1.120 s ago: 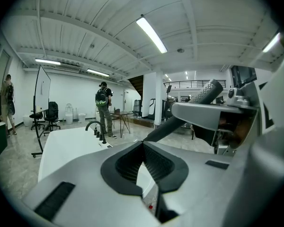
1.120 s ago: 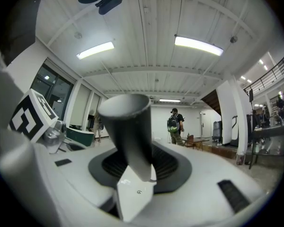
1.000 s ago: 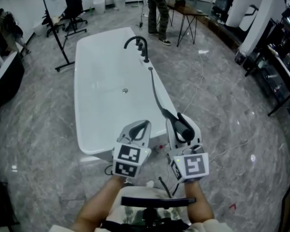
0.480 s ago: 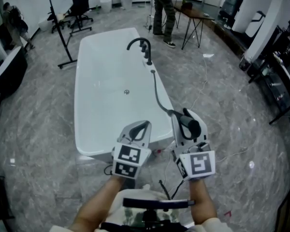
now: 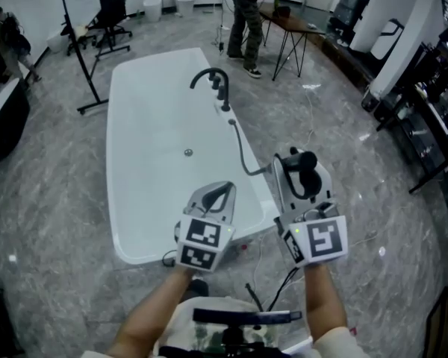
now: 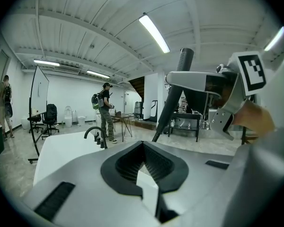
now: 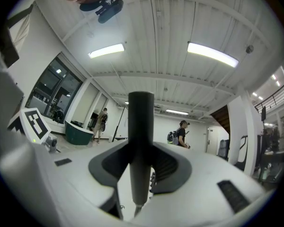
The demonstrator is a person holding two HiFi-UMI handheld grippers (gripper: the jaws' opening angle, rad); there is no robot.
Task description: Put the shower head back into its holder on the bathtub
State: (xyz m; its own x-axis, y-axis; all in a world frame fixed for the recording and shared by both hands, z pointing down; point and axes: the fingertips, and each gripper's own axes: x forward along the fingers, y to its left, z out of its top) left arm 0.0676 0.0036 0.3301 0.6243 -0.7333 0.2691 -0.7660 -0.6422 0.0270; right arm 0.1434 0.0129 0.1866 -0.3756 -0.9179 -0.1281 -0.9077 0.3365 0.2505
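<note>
We clamp shower head (image 7: pixel 141 126) in R gripper (image 5: pixel 302 164), right of bathtub (image 5: pixel 145 110); L gripper (image 5: pixel 217 194) jaws together, empty.

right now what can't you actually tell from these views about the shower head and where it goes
- The holder on the white bathtub: head view, too small to pick out beside the black curved tap.
- Spray face of the dark grey shower head: head view, masked by the right gripper; right gripper view shows only the handle.
- End of the grey hose: head view, hidden behind that gripper.
</note>
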